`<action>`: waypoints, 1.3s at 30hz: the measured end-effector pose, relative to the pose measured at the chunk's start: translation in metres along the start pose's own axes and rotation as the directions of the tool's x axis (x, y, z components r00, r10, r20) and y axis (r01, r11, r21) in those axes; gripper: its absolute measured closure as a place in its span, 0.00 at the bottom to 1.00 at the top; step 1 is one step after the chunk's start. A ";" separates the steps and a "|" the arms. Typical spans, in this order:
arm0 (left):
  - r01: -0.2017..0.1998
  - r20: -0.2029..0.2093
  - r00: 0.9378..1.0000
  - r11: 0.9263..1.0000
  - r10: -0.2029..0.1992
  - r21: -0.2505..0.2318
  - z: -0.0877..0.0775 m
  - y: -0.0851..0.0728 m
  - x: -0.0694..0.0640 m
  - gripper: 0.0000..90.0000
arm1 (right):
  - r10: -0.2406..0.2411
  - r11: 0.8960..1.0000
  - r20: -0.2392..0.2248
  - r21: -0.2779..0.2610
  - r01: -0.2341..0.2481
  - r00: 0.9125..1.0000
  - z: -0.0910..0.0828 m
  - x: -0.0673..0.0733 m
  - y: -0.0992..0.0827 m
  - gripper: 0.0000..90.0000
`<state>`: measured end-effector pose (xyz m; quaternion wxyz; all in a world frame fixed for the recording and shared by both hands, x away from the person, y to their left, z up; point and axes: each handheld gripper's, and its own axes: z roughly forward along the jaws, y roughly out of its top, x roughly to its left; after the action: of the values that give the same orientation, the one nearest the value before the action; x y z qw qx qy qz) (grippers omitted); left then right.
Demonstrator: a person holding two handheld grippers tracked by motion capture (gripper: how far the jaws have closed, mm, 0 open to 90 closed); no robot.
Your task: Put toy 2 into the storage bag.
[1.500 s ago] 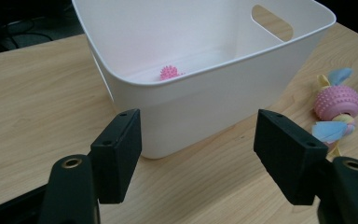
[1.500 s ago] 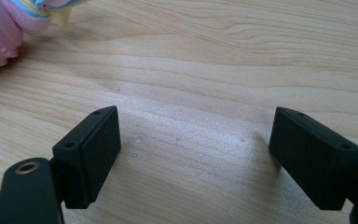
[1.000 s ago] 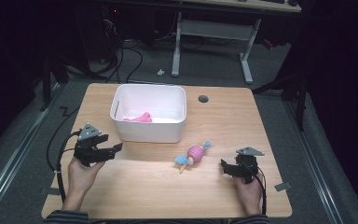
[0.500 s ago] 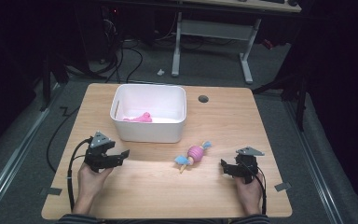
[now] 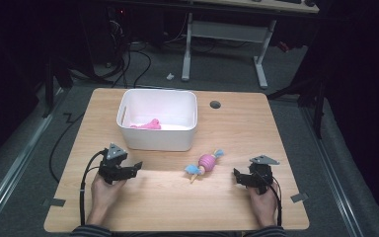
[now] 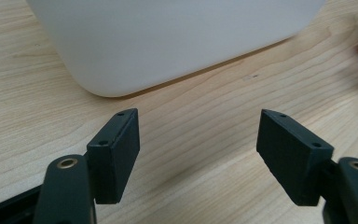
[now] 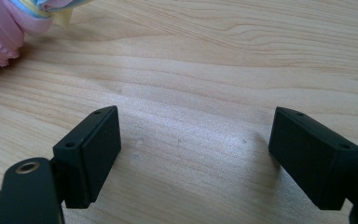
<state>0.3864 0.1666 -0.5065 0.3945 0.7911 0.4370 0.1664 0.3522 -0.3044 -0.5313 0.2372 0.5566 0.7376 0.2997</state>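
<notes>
The pink toy [image 5: 205,163] lies loose on the table [image 5: 286,123], just off the front right corner of the white bin [image 5: 158,140]. 1 pink item [image 5: 148,124] sits inside the bin. Left gripper [image 5: 128,171], in front of the bin, is spread and empty. Right gripper [image 5: 237,177], right of the toy, likewise. Judgement: 1 binned, 1 remaining, not yet grasped.

wooden table [image 5: 143,207] | grommet hole [image 5: 215,104] – far edge | desk frame [image 5: 224,34] – behind
</notes>
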 end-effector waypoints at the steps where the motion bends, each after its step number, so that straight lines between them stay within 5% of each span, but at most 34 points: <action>1: -0.001 -0.003 1.000 1.000 0.001 0.005 0.002 -0.001 0.001 0.34 | 0.002 1.000 0.000 0.000 -0.002 1.000 0.000 0.000 0.000 0.19; 20: -0.007 -0.055 0.998 0.998 0.010 0.063 0.028 -0.009 0.007 0.34 | -0.035 0.999 -0.035 0.000 0.035 0.999 0.002 0.002 0.002 0.18; 29: -0.023 -0.072 0.997 0.999 0.026 0.042 0.031 -0.013 0.005 0.32 | -0.038 0.999 -0.038 0.001 0.038 0.999 0.002 0.002 0.002 0.19; 31: -0.026 -0.071 0.997 0.999 0.029 0.045 0.031 -0.013 0.005 0.31 | -0.034 0.999 -0.030 0.020 0.035 0.999 -0.003 0.002 0.003 0.34; 39: -0.024 -0.072 0.997 0.999 0.027 0.043 0.031 -0.013 0.005 0.31 | -0.086 0.995 -0.040 0.057 0.088 0.996 -0.013 0.007 0.002 0.38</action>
<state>0.4005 0.1596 -0.5362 0.3595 0.7981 0.4444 0.1907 0.3426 -0.2993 -0.5205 0.2198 0.5251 0.7738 0.2778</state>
